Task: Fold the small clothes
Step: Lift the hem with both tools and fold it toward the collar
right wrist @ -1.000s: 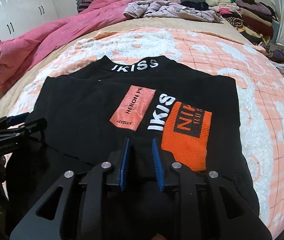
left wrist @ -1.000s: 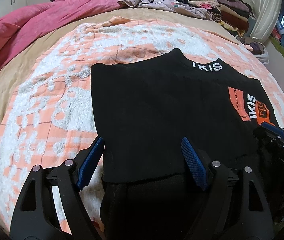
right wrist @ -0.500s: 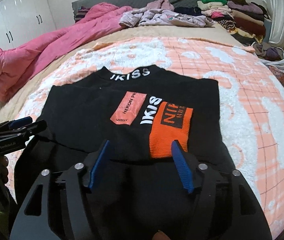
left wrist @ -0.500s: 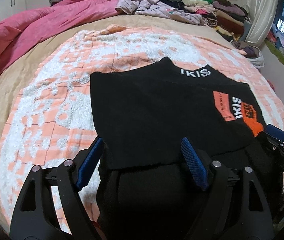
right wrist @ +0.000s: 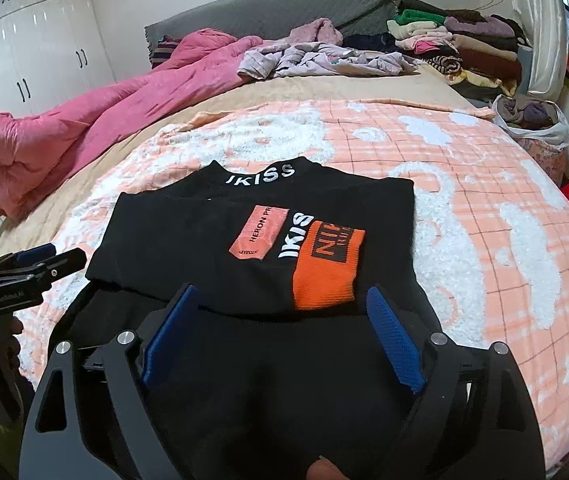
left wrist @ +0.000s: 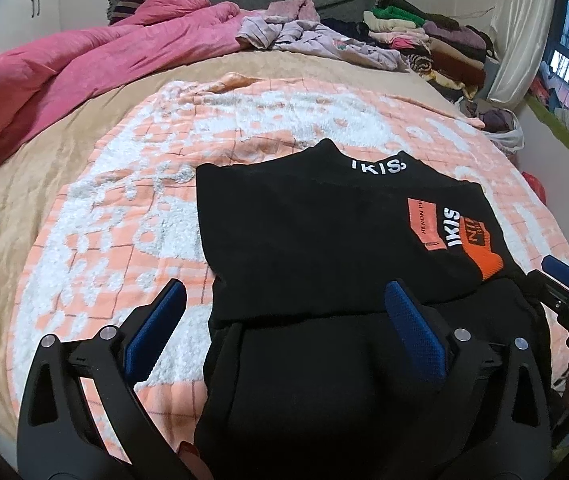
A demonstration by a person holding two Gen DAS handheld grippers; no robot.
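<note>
I have both tools spreading apart over the near edge of the black sweater (right wrist: 252,240), nothing pinched: left tool (left wrist: 284,320), right tool (right wrist: 280,328). The sweater lies part-folded on the bed's orange blanket (right wrist: 484,200). I judge one fold just laid down; next calls for regripping the near layer (probably another fold toward the collar). My right view shows the full orange patch (right wrist: 324,268); my left shows the sweater's bare left side.

The folded sweater (right wrist: 252,240) lies on the blanket (right wrist: 464,208) across the bed (right wrist: 324,88), with the quilt (right wrist: 84,128) behind-left and stacked clothes (right wrist: 464,40) behind-right.
</note>
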